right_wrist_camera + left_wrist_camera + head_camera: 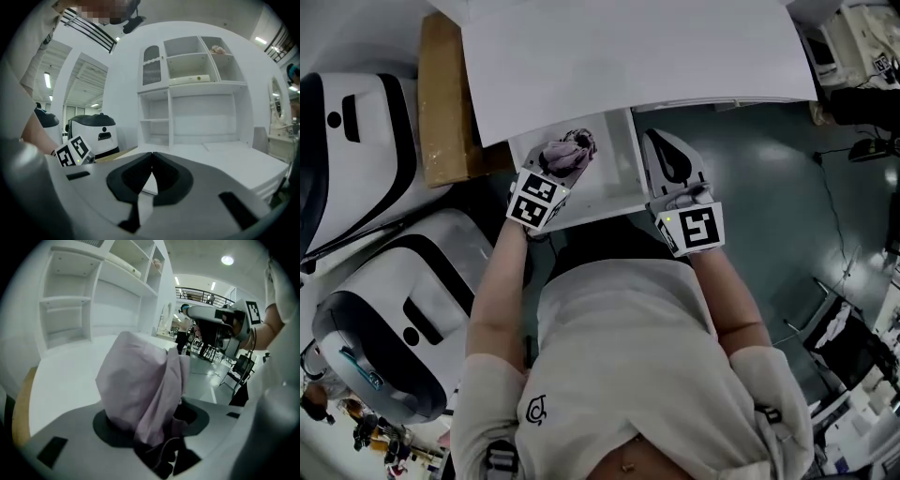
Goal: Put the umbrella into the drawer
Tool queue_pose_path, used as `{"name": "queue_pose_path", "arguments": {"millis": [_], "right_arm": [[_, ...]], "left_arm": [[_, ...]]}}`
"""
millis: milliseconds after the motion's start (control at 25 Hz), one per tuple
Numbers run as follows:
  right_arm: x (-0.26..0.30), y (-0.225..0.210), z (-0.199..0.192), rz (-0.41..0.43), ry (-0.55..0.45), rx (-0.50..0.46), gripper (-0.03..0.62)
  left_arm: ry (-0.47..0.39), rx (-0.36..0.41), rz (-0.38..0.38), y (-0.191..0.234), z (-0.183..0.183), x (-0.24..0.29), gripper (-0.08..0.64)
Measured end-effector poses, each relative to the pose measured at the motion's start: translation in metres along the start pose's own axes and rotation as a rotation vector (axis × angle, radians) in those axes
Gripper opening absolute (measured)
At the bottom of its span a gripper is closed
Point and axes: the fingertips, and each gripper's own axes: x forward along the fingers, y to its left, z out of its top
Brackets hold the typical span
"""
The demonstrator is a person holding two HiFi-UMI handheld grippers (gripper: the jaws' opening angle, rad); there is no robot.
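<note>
A folded mauve umbrella is bunched between the jaws of my left gripper, which is shut on it above the open white drawer. In the left gripper view the umbrella fills the middle, its fabric spilling over the gripper. My right gripper hangs just right of the drawer's side wall. Its jaws meet with nothing between them, as the right gripper view shows.
The drawer juts out from under a white desk top. A brown panel lies left of it. Two white-and-black robot bodies stand at the left. A white shelf unit rises behind the desk. Grey floor spreads to the right.
</note>
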Motion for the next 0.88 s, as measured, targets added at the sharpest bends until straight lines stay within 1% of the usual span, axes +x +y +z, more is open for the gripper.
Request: {"name": "queue_pose_path", "arguments": {"millis": [120,280,480,680,880], "right_arm": [[0.005,-0.009,-0.018,-0.003,0.036,0.037,0.005],[0.007,-0.023,-0.035,-0.011,0.070,0.055,0.006],[0.002,-0.044,-0.053,-0.050,0.107,0.081,0.006],[-0.003,-0.056,-0.072,-0.076,0.131,0.127,0.006],[-0.007,-0.055,-0.089,-0.056,0.160,0.142,0.005]], "left_arm": [[0.063,-0.025,-0.023,0.006,-0.019,0.028,0.239],[0.149,-0.066,-0.042,0.012,-0.050,0.059,0.239],[0.258,-0.078,-0.078,0.009,-0.084,0.092,0.239],[0.355,-0.086,-0.099,0.008,-0.105,0.119,0.239],[0.431,-0.111,-0.080,0.012,-0.120,0.140,0.241]]}}
